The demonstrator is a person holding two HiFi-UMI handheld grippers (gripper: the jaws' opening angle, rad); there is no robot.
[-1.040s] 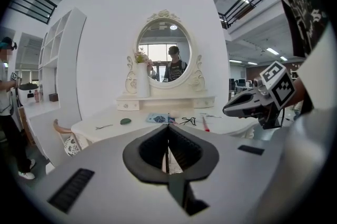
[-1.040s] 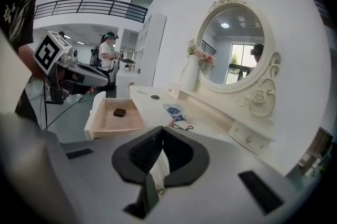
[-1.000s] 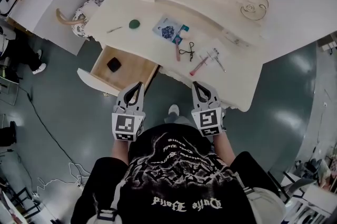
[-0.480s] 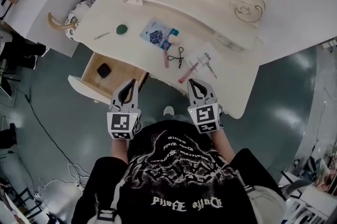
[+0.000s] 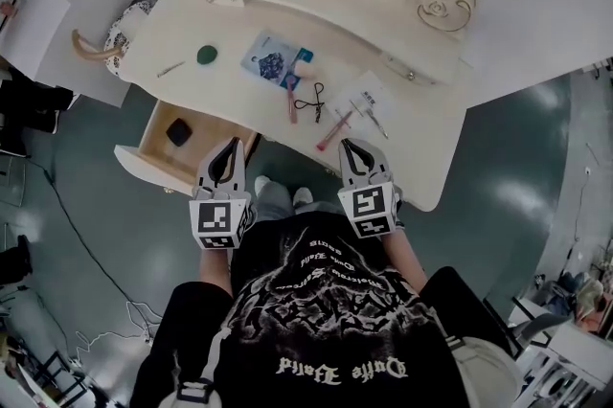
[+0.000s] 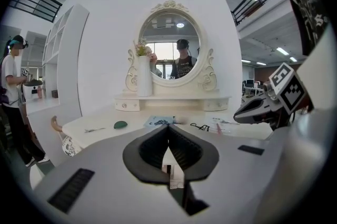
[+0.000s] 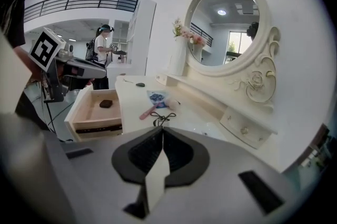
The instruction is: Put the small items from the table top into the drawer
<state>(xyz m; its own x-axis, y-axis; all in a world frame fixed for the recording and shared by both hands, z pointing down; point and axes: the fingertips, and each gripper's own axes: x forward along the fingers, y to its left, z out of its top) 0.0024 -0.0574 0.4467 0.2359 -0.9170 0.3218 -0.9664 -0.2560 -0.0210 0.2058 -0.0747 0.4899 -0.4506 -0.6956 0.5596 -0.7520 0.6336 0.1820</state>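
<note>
**Inspector:** State of the left claw [image 6: 168, 126]?

**Assistant:** Pressed together, tips meeting, nothing between the pads. In the head view it is held off the front edge of the bench [image 5: 412, 152]. Its tip is near the right-hand front corner of the open drawer [image 5: 146, 157].

**Inspector:** And the right claw [image 7: 161, 129]?

**Assistant:** Likewise closed and empty. It points at the bench's front edge, with its tip near the lower end of the pink stick [image 5: 333, 130].

**Inspector:** How does that stick lie?

**Assistant:** Flat on the bench. In the head view its long axis runs on a diagonal from lower left to upper right, that is from the front edge towards the mirror side.

**Inspector:** What else is on the bench?

**Assistant:**
- A second pink tool [image 5: 291, 98] lies left of the stick, its long axis running roughly from front to back.
- A black looped tool [image 5: 313, 100] lies just beside the second pink tool.
- A blue-printed packet [image 5: 271, 63] lies behind them.
- A clear packet [image 5: 369, 104] lies right of the stick.
- A green oval piece [image 5: 207, 55] lies further left.
- A thin metal clip [image 5: 171, 68] lies at a slant beyond the green piece.

**Inspector:** What is in the drawer?

**Assistant:** It is pulled out at the bench's left end. One small black item [image 5: 178, 132] lies on its floor.
</note>
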